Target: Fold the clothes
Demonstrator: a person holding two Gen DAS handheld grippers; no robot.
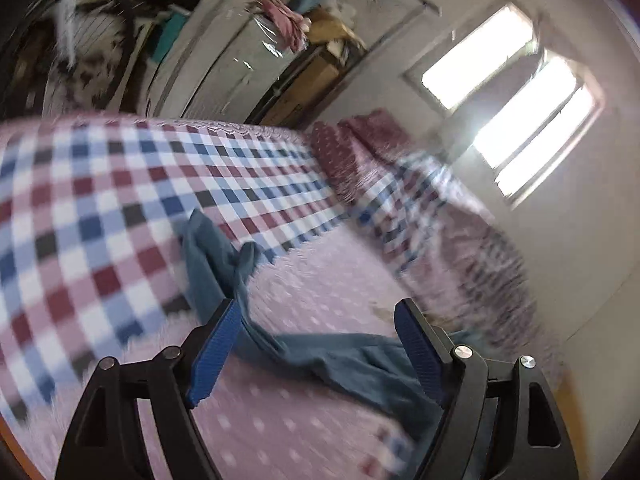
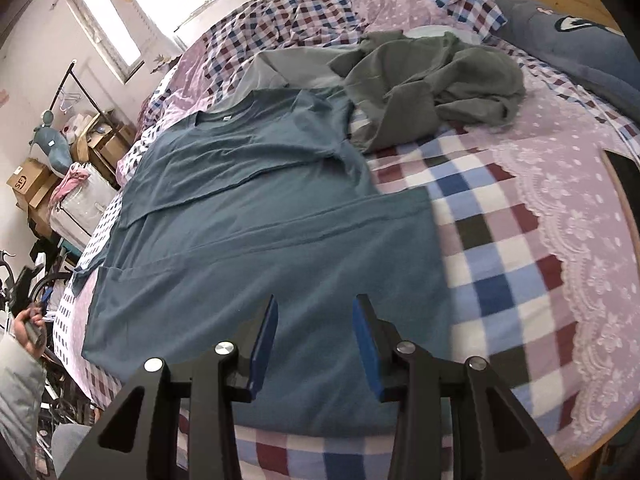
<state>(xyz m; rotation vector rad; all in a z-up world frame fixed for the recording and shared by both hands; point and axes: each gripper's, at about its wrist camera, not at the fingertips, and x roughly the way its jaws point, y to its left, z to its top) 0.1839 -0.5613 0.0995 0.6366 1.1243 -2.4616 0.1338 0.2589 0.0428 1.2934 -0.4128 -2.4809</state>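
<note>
Hovering over the near hem of the teal T-shirt (image 2: 256,240), right tool (image 2: 315,344) with its blue pads spread partly apart and nothing pinched between them. Shirt spread fairly flat on the bed, neck end away from the camera, one sleeve folded in across the chest, bottom corner squared off against the checked blanket (image 2: 500,248). Just right of that, a lilac lace-edged sheet (image 2: 580,184) running along the side of the bed.

Over on the other camera, pretty blurry, left tool (image 1: 318,354) gaping much wider, also holding nothing. Below and just ahead of its pads, a rumpled strip of the same teal cloth lying on the pink dotted sheet (image 1: 312,280), right by the edge of the checked blanket. Hard to say whether either pad touches the cloth.

Further up the bed, touching the teal shirt's shoulder, a crumpled grey-green garment (image 2: 440,76) in a heap, with a paler grey piece (image 2: 280,64) flat beside it. Beyond those, more checked bedding bunched up and a blue cushion (image 2: 560,36) at the far right.

Off the left side of the bed: a hand (image 2: 30,326) in a grey sleeve at the frame edge, cardboard boxes (image 2: 30,184), a clothes rail and assorted clutter. Bright window (image 2: 132,12) on the far wall.
</note>
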